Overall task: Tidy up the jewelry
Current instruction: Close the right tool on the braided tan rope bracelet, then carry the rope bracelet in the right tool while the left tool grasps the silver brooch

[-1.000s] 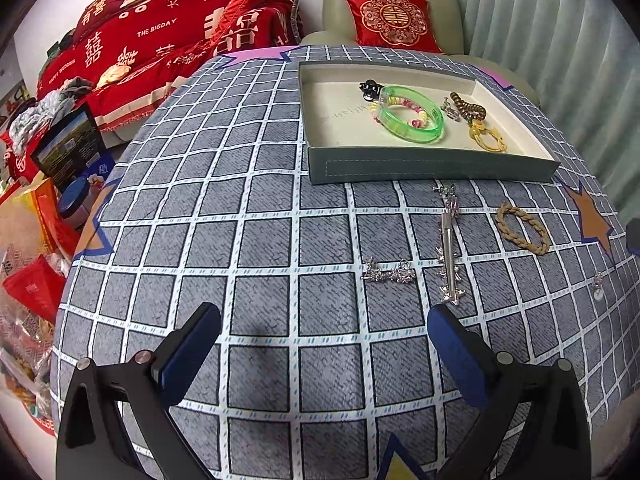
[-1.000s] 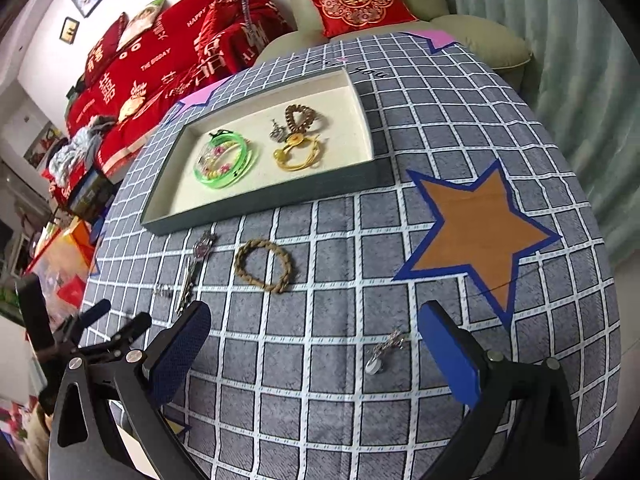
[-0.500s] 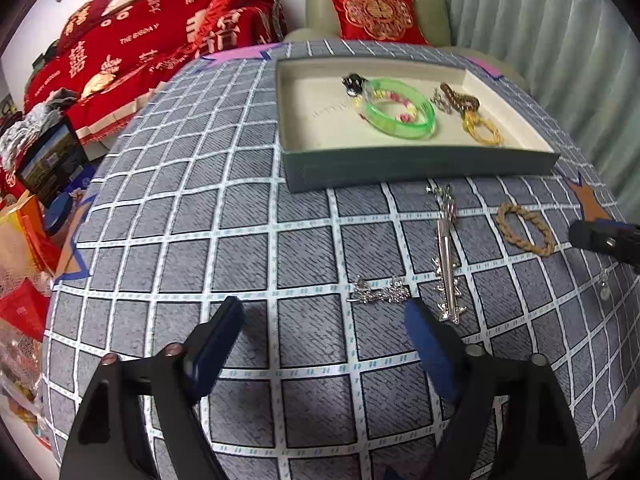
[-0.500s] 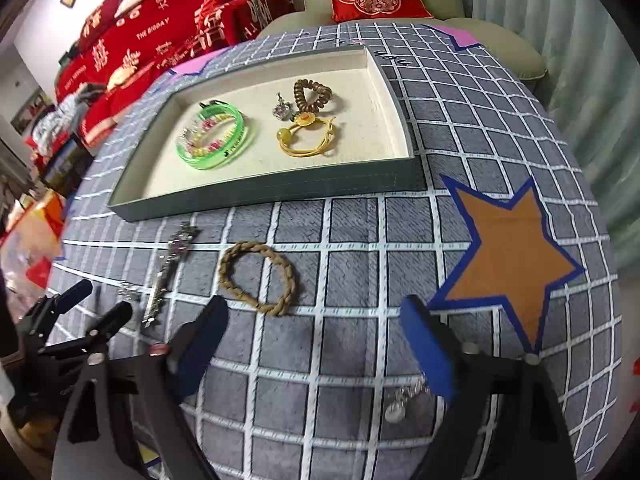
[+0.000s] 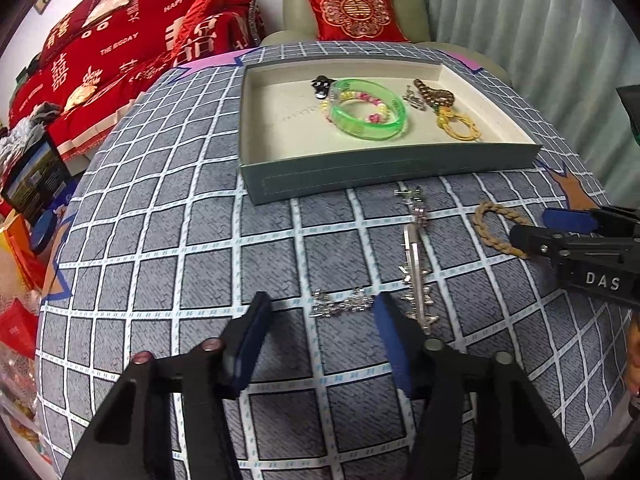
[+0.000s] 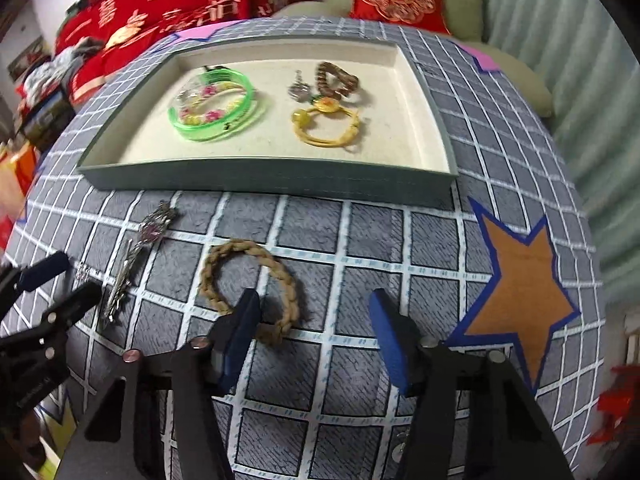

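and here's the picture on the jewelry sort: the tray (image 5: 384,168) sits at the far side of the checked tablecloth (image 5: 160,240) and already holds a good share of the haul. inside it lie a green bangle (image 5: 370,114) with a beaded bracelet tucked within, a small dark piece (image 5: 320,84) at its far edge, a brown bead bracelet (image 5: 434,94), a little silver charm (image 5: 412,96) and a yellow cord loop (image 5: 460,128). so that part reads as done.

what's left is out on the cloth, in front of the tray: a long silver hairpin (image 5: 416,264), a small silver clip (image 5: 340,306) just beside its near end, a braided rope bracelet (image 6: 250,280), and a tiny silver drop (image 6: 398,446) low in the right wrist view, half hidden behind the right gripper's frame. four pieces to go, by my count.

now both tools are going in at once. the left gripper (image 5: 320,316) hangs over the silver clip, jaws closing, the clip just ahead of and between the tips, but the pads aren't pressing on it, so nothing is grasped. the right gripper (image 6: 314,312) comes at the braided rope bracelet, jaws closing too; its left pad sits at the bracelet's near edge, the loop mostly off to that side, nothing pinched yet. i'd call this somewhere past halfway.
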`<state>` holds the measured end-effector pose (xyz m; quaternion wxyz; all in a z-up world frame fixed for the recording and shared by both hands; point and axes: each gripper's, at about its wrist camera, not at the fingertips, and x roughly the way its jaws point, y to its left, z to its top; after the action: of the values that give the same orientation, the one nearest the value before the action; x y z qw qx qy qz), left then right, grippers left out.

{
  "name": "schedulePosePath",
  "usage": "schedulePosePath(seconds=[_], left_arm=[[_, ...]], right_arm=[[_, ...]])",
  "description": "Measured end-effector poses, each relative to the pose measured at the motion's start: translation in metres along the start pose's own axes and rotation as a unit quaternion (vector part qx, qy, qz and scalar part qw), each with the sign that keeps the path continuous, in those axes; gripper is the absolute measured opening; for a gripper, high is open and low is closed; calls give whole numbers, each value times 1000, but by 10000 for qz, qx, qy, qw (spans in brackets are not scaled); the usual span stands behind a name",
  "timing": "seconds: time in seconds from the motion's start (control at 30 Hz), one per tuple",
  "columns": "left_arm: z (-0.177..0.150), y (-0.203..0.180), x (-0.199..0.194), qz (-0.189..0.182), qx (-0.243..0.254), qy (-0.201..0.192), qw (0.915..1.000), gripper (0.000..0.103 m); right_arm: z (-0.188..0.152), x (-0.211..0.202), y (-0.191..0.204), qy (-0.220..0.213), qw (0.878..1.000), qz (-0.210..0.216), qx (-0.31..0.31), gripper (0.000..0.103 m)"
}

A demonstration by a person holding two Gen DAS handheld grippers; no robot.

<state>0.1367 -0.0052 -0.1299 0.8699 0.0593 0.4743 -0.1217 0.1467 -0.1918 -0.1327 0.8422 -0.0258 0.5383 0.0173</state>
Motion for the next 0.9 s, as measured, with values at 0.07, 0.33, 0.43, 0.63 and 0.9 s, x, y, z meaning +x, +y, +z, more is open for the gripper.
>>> schedulePosePath(seconds=[0.07, 0.33, 0.43, 0.63, 0.9], left_arm=[[0, -4, -1, -55, 93, -17, 9999, 42], [-2, -4, -4, -177, 61, -38, 9998, 41], [-2, 0, -6, -249, -79, -20, 9997, 41], [-3, 4, -18, -238, -85, -152, 9996, 41], [10, 9, -43, -274, -119, -386, 9988, 41]], right_arm=[[0, -1, 3, 7, 10000, 20, -43, 45], [-1, -4, 8, -6, 9999, 93, -71, 9], [-3, -7, 2, -33, 9997, 206, 83, 9], [-5, -25, -11, -219, 9989, 352, 222, 8], [4, -57, -23, -522, 9969, 515, 296, 8]])
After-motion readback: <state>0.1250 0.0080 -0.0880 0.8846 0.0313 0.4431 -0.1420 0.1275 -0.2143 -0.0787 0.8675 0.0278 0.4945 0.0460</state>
